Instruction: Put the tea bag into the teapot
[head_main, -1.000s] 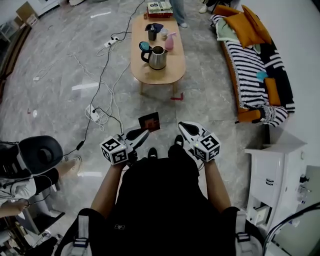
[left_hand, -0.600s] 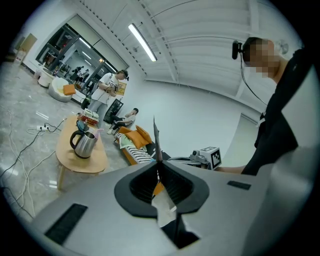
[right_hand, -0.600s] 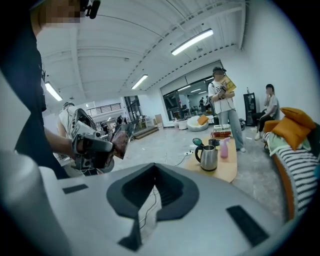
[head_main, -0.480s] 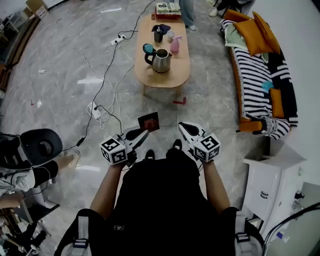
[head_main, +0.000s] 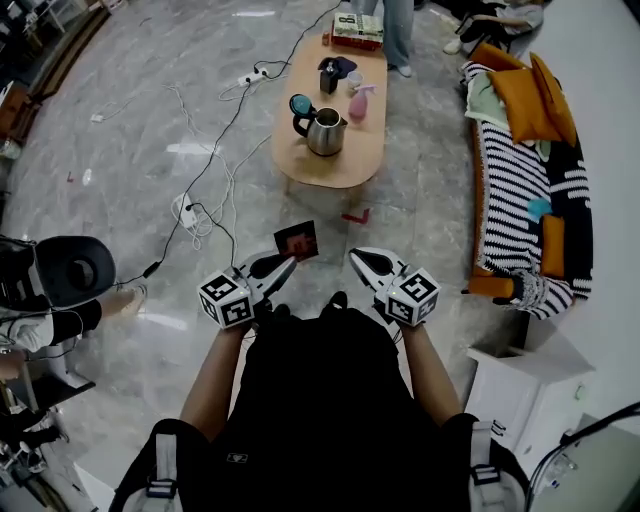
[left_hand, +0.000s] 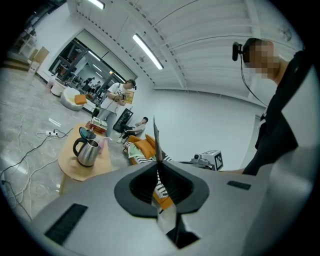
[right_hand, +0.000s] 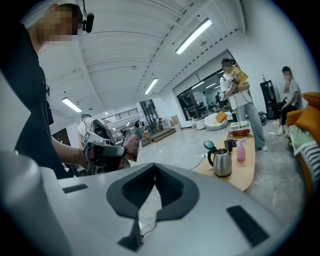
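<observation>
1. The place was a large lab hall staged as a living room.
2. At the head view's top centre stood a coffee table (head_main: 335, 172) with a metal kettle (head_main: 325, 132), and at right a striped sofa (head_main: 525, 190).
3. Cables (head_main: 215, 150) trailed over the marble floor (head_main: 120, 130) at left.
4. Ceiling strip lights (left_hand: 147, 51) and glass-walled rooms (right_hand: 210, 97) suggested offices.

Open floor (head_main: 318, 212) up to table (head_main: 345, 165); cables (head_main: 190, 210) on left, sofa (head_main: 520, 200) on right; teapot (head_main: 326, 133) lid up, bottle (head_main: 357, 105) just beside.
</observation>
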